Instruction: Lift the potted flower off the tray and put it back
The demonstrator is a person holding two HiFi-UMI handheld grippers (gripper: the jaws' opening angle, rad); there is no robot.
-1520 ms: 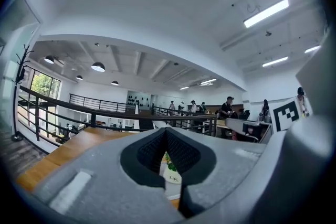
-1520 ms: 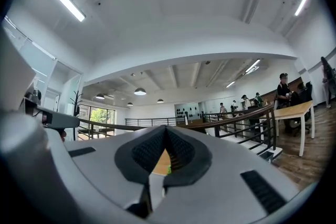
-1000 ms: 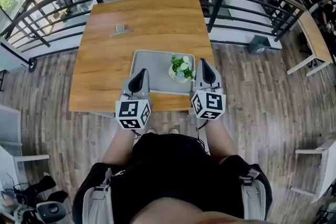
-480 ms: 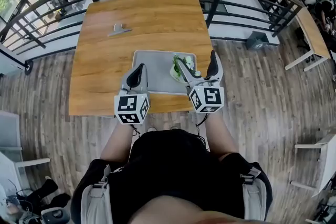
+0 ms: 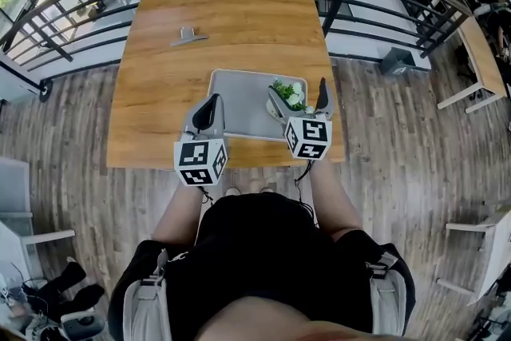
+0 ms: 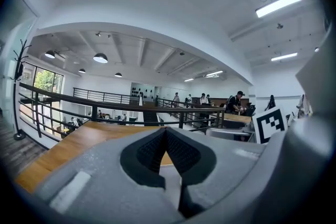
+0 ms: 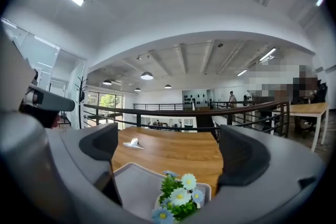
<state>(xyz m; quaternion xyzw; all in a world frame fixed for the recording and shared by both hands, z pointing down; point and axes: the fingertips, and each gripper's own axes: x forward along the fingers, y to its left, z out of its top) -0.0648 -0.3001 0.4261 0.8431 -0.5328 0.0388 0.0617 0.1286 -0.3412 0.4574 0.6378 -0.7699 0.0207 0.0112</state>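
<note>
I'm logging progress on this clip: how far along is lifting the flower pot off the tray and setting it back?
Nothing looks done yet: the flower pot stands on the tray. In hand: the right gripper, whose jaws have just been opening wide, straddles the pot, with its pads clear of it. The left gripper is shut, by the tray's left edge. Left to do: grip, lift, set back.

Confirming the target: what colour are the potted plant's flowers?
The flowers are white and pale blue with yellow centres; clearest in the right gripper view.
</note>
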